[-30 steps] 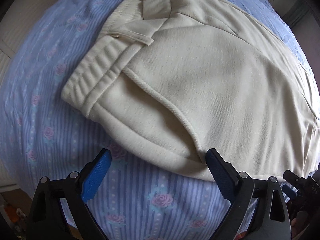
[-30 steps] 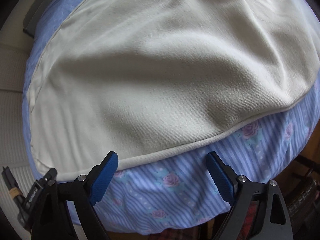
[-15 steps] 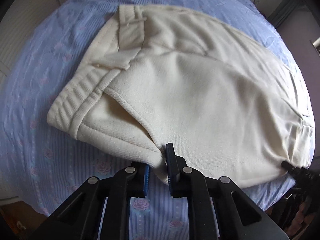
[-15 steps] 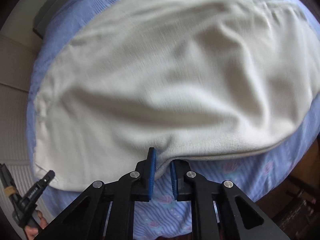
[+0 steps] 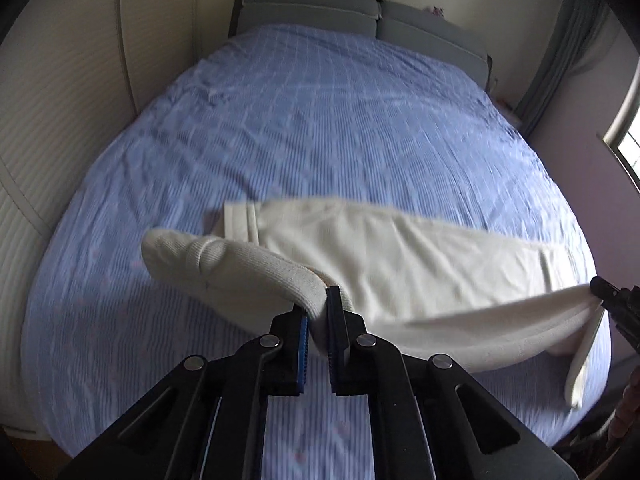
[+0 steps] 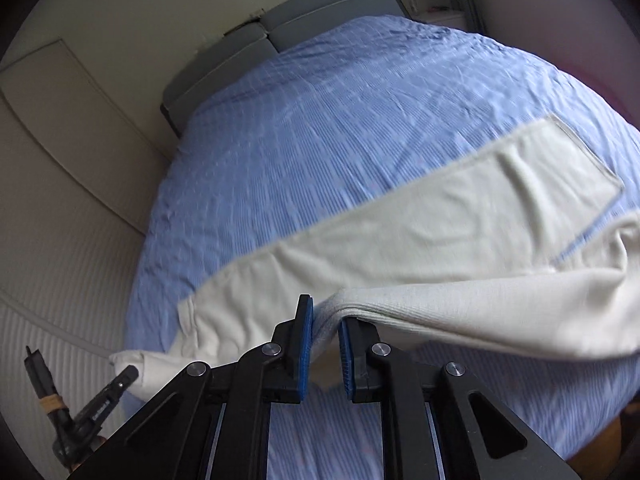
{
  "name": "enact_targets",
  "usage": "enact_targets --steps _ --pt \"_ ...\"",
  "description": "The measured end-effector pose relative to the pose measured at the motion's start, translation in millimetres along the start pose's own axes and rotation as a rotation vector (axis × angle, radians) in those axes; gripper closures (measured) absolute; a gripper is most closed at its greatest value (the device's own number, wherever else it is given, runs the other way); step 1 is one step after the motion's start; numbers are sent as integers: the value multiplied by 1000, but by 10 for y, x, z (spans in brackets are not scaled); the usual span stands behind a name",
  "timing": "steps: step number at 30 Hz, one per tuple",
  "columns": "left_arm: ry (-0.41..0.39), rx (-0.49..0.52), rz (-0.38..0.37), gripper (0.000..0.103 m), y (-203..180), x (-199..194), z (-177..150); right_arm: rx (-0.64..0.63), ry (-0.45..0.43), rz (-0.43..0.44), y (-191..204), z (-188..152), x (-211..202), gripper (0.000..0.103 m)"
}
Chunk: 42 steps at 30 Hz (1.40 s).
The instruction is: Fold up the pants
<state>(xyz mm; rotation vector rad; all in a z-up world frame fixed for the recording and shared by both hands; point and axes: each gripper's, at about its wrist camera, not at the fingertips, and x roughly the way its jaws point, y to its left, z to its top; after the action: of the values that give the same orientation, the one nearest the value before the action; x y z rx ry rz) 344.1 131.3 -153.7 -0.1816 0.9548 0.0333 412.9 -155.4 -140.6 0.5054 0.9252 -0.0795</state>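
Note:
Cream pants (image 5: 400, 256) lie across the near part of a bed with a blue striped sheet (image 5: 320, 128). My left gripper (image 5: 318, 312) is shut on the near edge at the waistband end and holds it lifted off the sheet. My right gripper (image 6: 324, 332) is shut on the near edge of the pants (image 6: 440, 232) toward the leg end, also lifted. The cloth between the grippers hangs as a raised fold. The far half of the pants still rests on the sheet. The right gripper's tip (image 5: 608, 292) shows at the right edge of the left wrist view; the left gripper's tip (image 6: 120, 380) shows low left in the right wrist view.
A grey headboard (image 5: 320, 10) stands at the far end of the bed. A cream padded wall (image 5: 60, 120) runs along the left side. A window (image 5: 628, 132) and curtain are at the right. The bed's near edge is just below the grippers.
Both grippers, shut on the near edge, have lifted it well above the sheet and tilted up, so the whole bed and headboard now show. A second ago both were open.

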Motion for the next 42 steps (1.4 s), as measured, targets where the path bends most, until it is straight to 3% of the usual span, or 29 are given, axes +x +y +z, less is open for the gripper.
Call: enact_targets --steps 3,7,11,17,21,22,23,24,25,28,33,37,42 --pt "-16 -21 15 94 21 217 338 -24 30 -12 25 354 348 89" --pt "34 -17 47 94 39 851 761 -42 84 -38 20 695 874 89" --pt "118 -28 74 93 150 1451 982 -78 143 -86 44 855 1446 89" --pt "250 -76 56 92 305 2071 1073 -140 218 -164 86 963 2213 89" --pt "279 -95 95 78 312 2329 1200 -134 278 -234 75 1014 2515 85" --pt "269 -92 124 71 310 2348 1258 -142 296 -243 107 1026 2545 71" --pt "245 -76 165 63 298 2328 1316 -149 299 -227 148 1028 2535 61" --pt "216 -57 200 45 280 2277 1368 -158 291 -197 195 1043 2501 44" --pt "198 -48 210 37 281 2236 1400 -164 285 -164 255 1059 2446 36" --pt "174 6 177 37 205 2039 1469 -239 241 -103 484 1088 2191 36" --pt "108 216 52 37 -188 1458 1256 -325 156 -59 568 963 1435 36" --pt "50 345 -92 34 -559 992 982 -316 111 -96 266 718 761 36" --pt "45 404 -280 33 -1032 527 574 -225 71 -178 -401 454 -72 36"
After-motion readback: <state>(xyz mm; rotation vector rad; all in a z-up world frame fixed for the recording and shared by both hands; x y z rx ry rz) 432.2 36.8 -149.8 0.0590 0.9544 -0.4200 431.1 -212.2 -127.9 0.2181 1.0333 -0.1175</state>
